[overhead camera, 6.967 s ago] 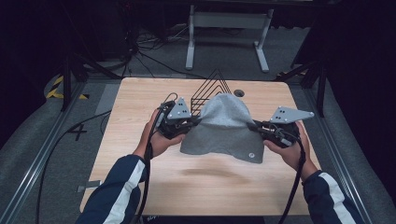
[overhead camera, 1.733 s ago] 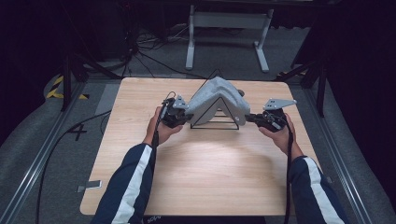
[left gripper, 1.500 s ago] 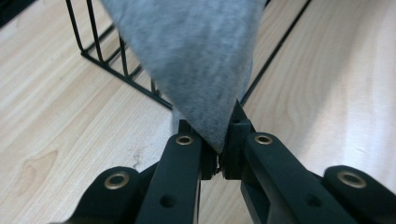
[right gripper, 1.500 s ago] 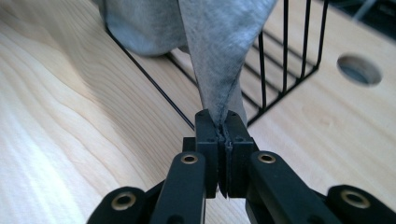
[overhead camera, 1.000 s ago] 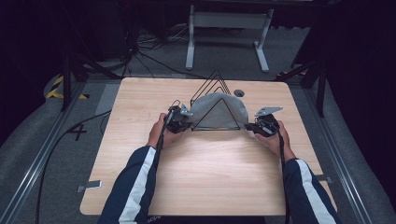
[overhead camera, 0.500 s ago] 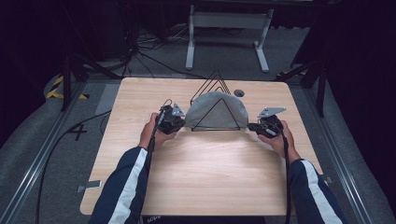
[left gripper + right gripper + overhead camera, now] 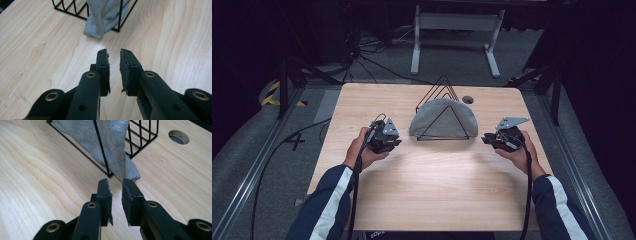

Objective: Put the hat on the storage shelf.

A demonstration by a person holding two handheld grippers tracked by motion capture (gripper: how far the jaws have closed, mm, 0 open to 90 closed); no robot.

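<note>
On the wooden desk (image 7: 432, 190), the left tool (image 7: 388, 141) sits at about nine o'clock from the wire rack (image 7: 443, 116), held in the person's left hand (image 7: 364, 150). In the left gripper view its two black jaws stand a narrow gap apart with nothing between them, their tips hovering over bare wood just short of the cloth's lower corner (image 7: 96, 31).

At the centre, toward twelve o'clock on the desk, the black triangular wire rack stands upright with a grey cloth (image 7: 439, 117) draped through it, the fabric hanging behind the front triangle and spreading out past both sides of the frame onto the wood. A round cable hole (image 7: 468, 99) lies in the desk at about one o'clock from the rack.

At three o'clock from the rack, the right tool (image 7: 490, 139) is held in the right hand (image 7: 519, 150), a grey plate on top. In the right gripper view its jaws are likewise slightly parted and empty, pointing at the cloth's hanging edge (image 7: 117, 157) beside the rack's base wire.
</note>
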